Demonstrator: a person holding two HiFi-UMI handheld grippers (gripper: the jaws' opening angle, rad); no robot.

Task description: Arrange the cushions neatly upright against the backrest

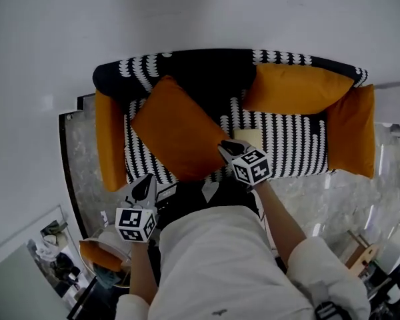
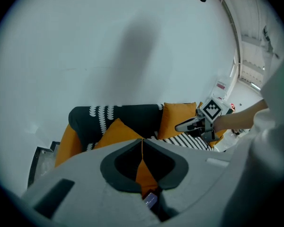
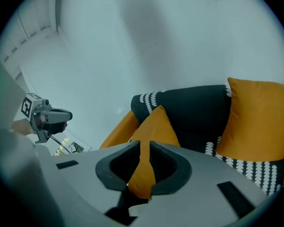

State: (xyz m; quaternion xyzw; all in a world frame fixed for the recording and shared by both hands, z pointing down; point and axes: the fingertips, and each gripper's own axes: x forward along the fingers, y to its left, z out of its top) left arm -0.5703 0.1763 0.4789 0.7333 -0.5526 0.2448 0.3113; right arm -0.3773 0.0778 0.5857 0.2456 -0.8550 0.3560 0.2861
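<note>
Cushion [image 1: 177, 129] tilted on sofa [image 1: 287, 142], long axis diag., corner toward backrest [image 1: 207, 69].

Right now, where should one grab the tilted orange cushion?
Probably the thin edges of the tilted cushion beside its near corner, from the front of the sofa: it lies cornerwise, corner toward the person. The left gripper and right gripper pinch there.

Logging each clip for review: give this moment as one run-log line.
left gripper: jaws shut on square orange fabric cushion | right gripper: jaws shut on same cushion | cushion: tilted over black-and-white patterned sofa seat
</note>
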